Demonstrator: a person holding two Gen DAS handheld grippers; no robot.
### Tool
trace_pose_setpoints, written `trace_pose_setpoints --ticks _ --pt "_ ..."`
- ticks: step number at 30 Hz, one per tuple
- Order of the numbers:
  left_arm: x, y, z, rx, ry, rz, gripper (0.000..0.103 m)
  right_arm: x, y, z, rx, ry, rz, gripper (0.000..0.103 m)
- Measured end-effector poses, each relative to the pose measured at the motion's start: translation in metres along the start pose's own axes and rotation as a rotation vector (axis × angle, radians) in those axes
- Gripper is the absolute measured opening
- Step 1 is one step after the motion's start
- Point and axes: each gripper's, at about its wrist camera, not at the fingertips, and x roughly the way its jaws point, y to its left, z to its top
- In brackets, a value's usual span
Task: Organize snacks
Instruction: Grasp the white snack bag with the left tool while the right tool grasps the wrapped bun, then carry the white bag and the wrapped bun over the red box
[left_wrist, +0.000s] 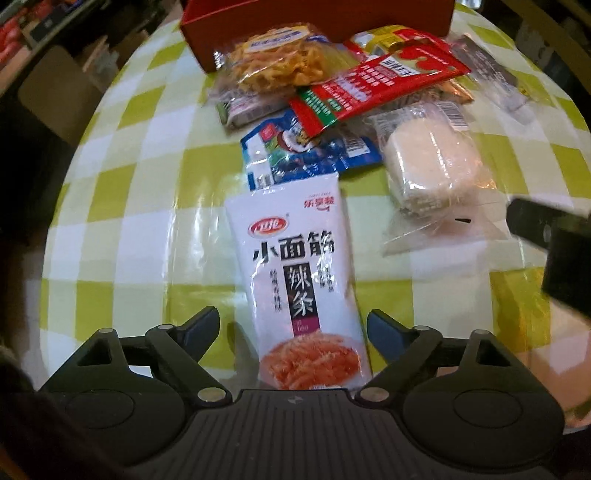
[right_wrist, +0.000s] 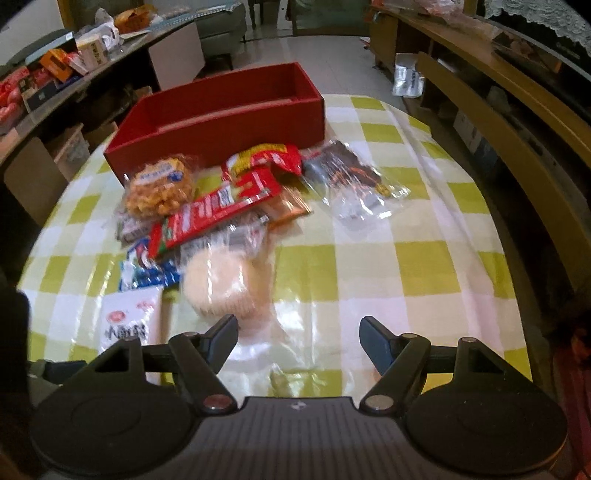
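A pile of snacks lies on the checked table in front of an empty red box. My left gripper is open, its fingers either side of the near end of a white spicy-strip packet lying flat; the packet also shows in the right wrist view. My right gripper is open and empty, just before a clear-wrapped pale bun, which the left wrist view shows too. Behind lie a blue packet, a long red packet, a yellow fried-snack bag and a dark clear-wrapped snack.
The red box stands at the table's far side. The green-and-white checked cloth covers the round table. A wooden bench runs along the right, cluttered shelves on the left. The right gripper's body shows at the left view's right edge.
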Motion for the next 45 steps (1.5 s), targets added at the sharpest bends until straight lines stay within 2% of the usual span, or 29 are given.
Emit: trace_pose_setpoints --ticks 1,3,6,9,16,19,21,22,23,24,25,30,35,40,45 --pt "0.002 0.001 0.000 0.004 -0.002 0.015 0.103 0.000 0.001 0.004 -0.003 0.001 0.012 0.078" --pt "0.006 0.006 -0.003 -0.006 -0.009 0.003 0.103 0.001 0.004 0.011 -0.004 -0.002 0.023 0.078" --pt "0.013 0.020 0.002 -0.061 0.043 -0.062 0.103 0.009 0.015 0.020 -0.030 0.021 0.050 0.078" --pt "0.020 0.031 0.008 -0.096 0.085 -0.117 0.103 0.023 0.030 0.029 -0.095 0.043 0.030 0.078" --pt "0.022 0.034 0.014 -0.042 0.082 -0.134 0.103 0.062 0.055 0.040 -0.165 0.138 0.055 0.080" --pt "0.022 0.036 0.018 -0.053 0.098 -0.158 0.103 0.082 0.063 0.032 -0.202 0.213 0.010 0.077" --pt "0.021 0.040 0.020 -0.060 0.102 -0.171 0.099 0.082 0.063 0.031 -0.209 0.206 -0.007 0.070" --pt "0.018 0.042 0.021 -0.059 0.094 -0.179 0.093 0.080 0.062 0.032 -0.208 0.198 0.000 0.064" --pt "0.013 0.041 0.022 -0.046 0.077 -0.171 0.082 0.077 0.060 0.032 -0.202 0.191 0.009 0.064" --pt "0.011 0.043 0.023 -0.031 0.060 -0.165 0.075 0.076 0.058 0.031 -0.198 0.189 0.014 0.064" --pt "0.007 0.043 0.024 -0.021 0.050 -0.184 0.062 0.074 0.055 0.031 -0.198 0.187 0.012 0.063" --pt "0.002 0.041 0.025 -0.019 0.043 -0.170 0.052 0.058 0.044 0.027 -0.200 0.160 0.033 0.063" --pt "-0.005 0.030 0.019 0.000 0.018 -0.101 0.046 0.035 0.036 0.024 -0.205 0.118 0.041 0.063" --pt "-0.025 0.029 0.018 -0.001 -0.013 -0.049 0.045 0.021 0.032 0.022 -0.209 0.086 0.035 0.063" --pt "-0.039 0.037 0.017 -0.010 -0.054 -0.031 0.045 0.015 0.030 0.019 -0.218 0.081 0.031 0.062"
